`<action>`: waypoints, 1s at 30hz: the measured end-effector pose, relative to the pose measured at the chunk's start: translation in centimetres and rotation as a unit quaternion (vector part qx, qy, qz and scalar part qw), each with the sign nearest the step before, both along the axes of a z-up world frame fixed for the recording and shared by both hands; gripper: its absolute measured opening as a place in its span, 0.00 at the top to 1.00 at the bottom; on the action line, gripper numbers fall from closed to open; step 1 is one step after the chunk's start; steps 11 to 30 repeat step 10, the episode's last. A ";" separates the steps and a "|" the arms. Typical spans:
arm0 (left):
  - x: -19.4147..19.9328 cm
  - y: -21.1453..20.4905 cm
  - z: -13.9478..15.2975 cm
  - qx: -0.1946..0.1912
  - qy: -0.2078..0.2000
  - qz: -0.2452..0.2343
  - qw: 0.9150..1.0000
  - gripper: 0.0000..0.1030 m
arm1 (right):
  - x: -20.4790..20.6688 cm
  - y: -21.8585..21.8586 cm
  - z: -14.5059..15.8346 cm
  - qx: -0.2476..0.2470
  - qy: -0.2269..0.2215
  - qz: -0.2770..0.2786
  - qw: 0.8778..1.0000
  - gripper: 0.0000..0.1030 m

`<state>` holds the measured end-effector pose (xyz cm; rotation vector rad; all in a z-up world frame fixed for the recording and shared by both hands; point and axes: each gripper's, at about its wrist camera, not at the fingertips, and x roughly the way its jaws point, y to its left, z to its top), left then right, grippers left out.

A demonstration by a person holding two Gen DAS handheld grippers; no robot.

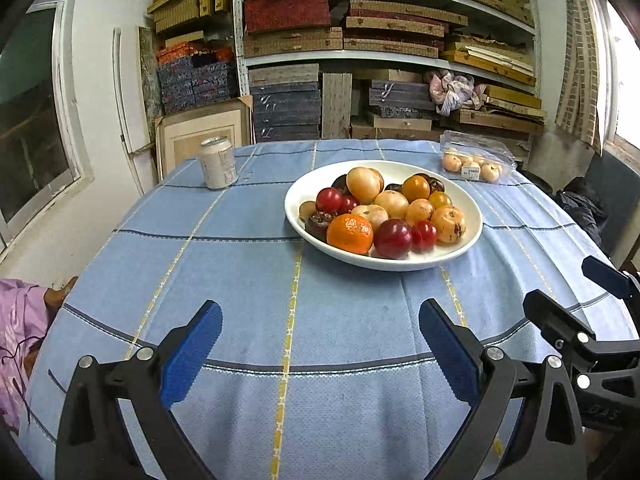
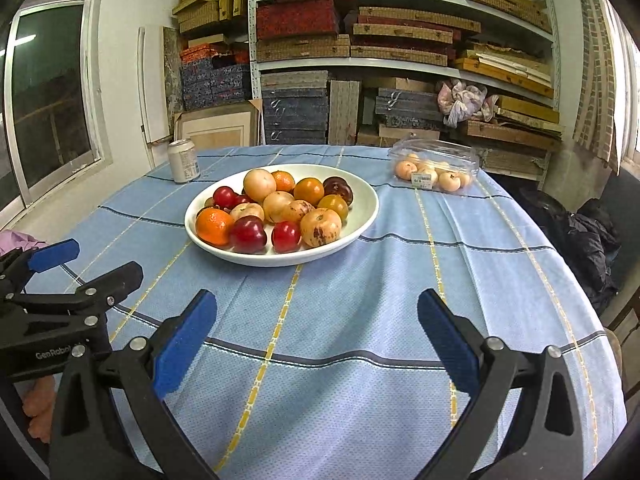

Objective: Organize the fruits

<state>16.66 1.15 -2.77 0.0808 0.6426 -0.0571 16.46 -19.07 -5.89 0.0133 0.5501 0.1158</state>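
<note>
Left wrist view first: my left claw (image 1: 320, 344) is hanging wide open over the near part of the desk with the light blue checked tablecloth (image 1: 248, 280), its blue-padded fingers (image 1: 192, 356) spread apart and gripping nothing. Ahead of it, the wide white ceramic bowl (image 1: 472, 216) is sitting right of centre on the cloth, piled with fruit. I'm seeing a bright orange mandarin (image 1: 350, 233) at the bowl's near edge, a dark red plum (image 1: 393, 238) just beside it, and pale yellow-beige round fruits (image 1: 363, 185) heaped behind. A silver-white drinks can (image 1: 218, 163) is standing upright at the far left, well apart from the bowl. At the far right, a clear plastic clamshell box of pale round fruits (image 1: 476, 156) is lying shut near the desk's edge. My right claw (image 1: 576, 300) is poking in from the right border, fingers apart.

Now the right wrist view: my right claw (image 2: 318, 340) is also gaping open above the cloth, nothing between its blue pads (image 2: 450, 344). The bowl (image 2: 364, 204) is sitting left of centre here, the mandarin (image 2: 214, 226) and the plum (image 2: 248, 234) at its near rim. The can (image 2: 183, 160) is standing behind the bowl to the left, and the clamshell box (image 2: 436, 164) is resting to the far right. My left claw (image 2: 86, 262) is showing at the left edge, spread open too.
</note>
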 end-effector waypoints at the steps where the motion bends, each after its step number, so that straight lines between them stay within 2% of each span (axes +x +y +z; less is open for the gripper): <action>1: 0.1 0.0 -0.1 0.002 0.002 0.000 1.000 0.04 | 0.0 -0.1 0.0 0.001 -0.002 -0.002 1.000 0.04; 5: 0.3 -0.2 -0.3 0.018 0.006 0.015 1.000 0.04 | 0.0 -0.3 0.0 0.007 0.000 -0.005 1.000 0.04; 30: 0.3 -0.1 -0.4 0.016 0.006 0.014 1.000 0.04 | 0.0 -0.4 0.1 0.012 0.001 -0.001 1.000 0.04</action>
